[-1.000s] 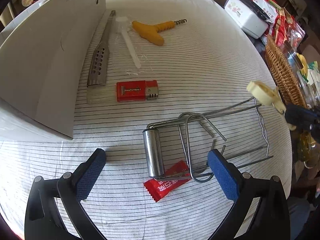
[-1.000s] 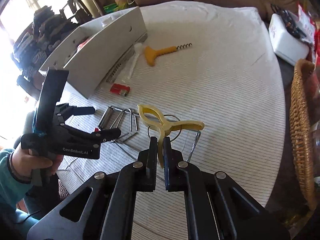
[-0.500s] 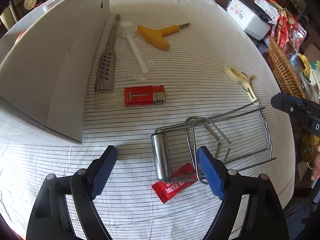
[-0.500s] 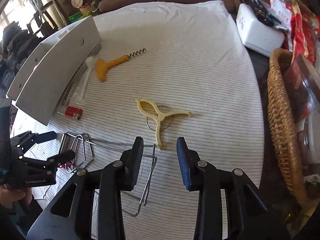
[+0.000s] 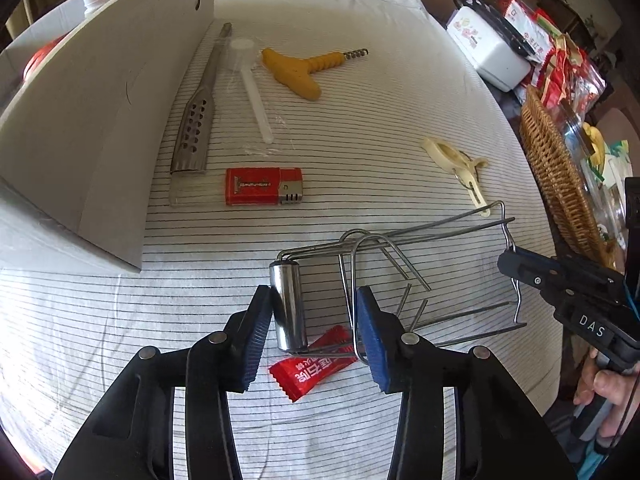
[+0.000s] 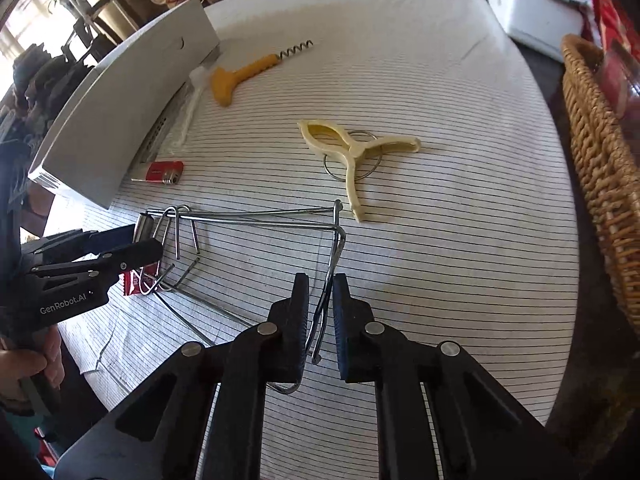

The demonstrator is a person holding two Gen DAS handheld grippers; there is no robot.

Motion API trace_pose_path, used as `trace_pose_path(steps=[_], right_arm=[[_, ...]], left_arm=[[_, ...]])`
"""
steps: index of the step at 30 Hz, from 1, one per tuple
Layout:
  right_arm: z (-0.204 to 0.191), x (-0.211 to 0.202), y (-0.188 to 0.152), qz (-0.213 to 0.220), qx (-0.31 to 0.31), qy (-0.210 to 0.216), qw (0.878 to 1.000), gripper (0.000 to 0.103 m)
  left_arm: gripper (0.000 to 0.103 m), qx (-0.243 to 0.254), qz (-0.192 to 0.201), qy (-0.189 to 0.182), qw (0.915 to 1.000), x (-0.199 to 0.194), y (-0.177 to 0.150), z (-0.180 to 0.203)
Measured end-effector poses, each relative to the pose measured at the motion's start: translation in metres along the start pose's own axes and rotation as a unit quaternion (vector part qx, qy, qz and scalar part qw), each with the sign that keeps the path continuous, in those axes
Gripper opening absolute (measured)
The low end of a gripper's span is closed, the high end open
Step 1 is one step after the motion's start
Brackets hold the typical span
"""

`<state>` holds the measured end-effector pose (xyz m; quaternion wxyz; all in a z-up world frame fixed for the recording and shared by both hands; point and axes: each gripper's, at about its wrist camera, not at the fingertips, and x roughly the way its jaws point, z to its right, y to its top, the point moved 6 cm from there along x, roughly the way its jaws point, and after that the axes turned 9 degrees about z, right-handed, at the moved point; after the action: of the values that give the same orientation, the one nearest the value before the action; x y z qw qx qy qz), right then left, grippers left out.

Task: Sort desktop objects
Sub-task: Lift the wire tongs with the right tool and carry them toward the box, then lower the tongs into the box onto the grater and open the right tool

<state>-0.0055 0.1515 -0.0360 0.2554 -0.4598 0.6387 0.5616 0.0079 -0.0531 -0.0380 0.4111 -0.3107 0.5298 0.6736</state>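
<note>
The left hand-held gripper (image 5: 316, 328) is partly apart, its blue pads either side of a steel cylinder (image 5: 289, 312) and a hooked loop of the wire rack (image 5: 400, 272); the left pad (image 5: 256, 332) lies against or just beside the cylinder, while the right pad (image 5: 370, 336) sits just beside the wire loop. Whether it is pressing on anything, I cannot tell. A red snack packet (image 5: 312, 364) lies under the cylinder's near end, between the pads.

The right hand-held gripper (image 6: 321, 328) has its jaws nearly together around the bent end wire of the same rack (image 6: 256, 216), a narrow gap left on either side of the wire, so it is not clamped.

The rack sprawls across the near part of the striped surface (image 6: 460, 260). Beyond it, toward the middle, lies a cream plastic clip (image 6: 352, 152) on a metal ring. Along the far left stands a grey box (image 5: 100, 120); beside its wall lie a perforated steel tool (image 5: 198, 120), a white scoop (image 5: 250, 88), a yellow-handled corkscrew (image 5: 304, 72) and a red lighter (image 5: 262, 186). A wicker basket (image 6: 600, 152) stands at the right edge; its contents cannot be made out clearly.
</note>
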Motion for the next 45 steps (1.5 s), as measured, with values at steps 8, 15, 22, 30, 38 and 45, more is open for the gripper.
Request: trace_pose_path(steps=[8, 15, 22, 30, 38, 45], right_arm=[[-0.012, -0.058, 0.027, 0.063, -0.013, 0.005, 0.998, 0.011], [-0.06, -0.099, 0.078, 0.104, -0.049, 0.021, 0.993, 0.011], [-0.153, -0.117, 0.137, 0.132, -0.101, 0.049, 0.985, 0.011], [-0.286, -0.079, 0.189, 0.126, -0.137, 0.1, 0.977, 0.011], [-0.383, 0.017, 0.19, 0.071, -0.133, 0.156, 0.976, 0.011], [-0.425, 0.083, 0.18, 0.014, -0.143, 0.165, 0.976, 0.011]], left_arm=[[0.045, 0.012, 0.051, -0.023, 0.9983, -0.055, 0.021, 0.016], [0.045, -0.002, 0.109, -0.026, 0.9937, -0.128, 0.073, -0.015], [0.045, -0.018, 0.149, -0.002, 0.9886, -0.194, 0.126, -0.084], [0.045, -0.049, 0.164, 0.066, 0.983, -0.24, 0.146, -0.213], [0.045, -0.095, 0.136, 0.117, 0.9791, -0.23, 0.131, -0.33], [0.045, -0.106, 0.096, 0.139, 0.9799, -0.202, 0.118, -0.383]])
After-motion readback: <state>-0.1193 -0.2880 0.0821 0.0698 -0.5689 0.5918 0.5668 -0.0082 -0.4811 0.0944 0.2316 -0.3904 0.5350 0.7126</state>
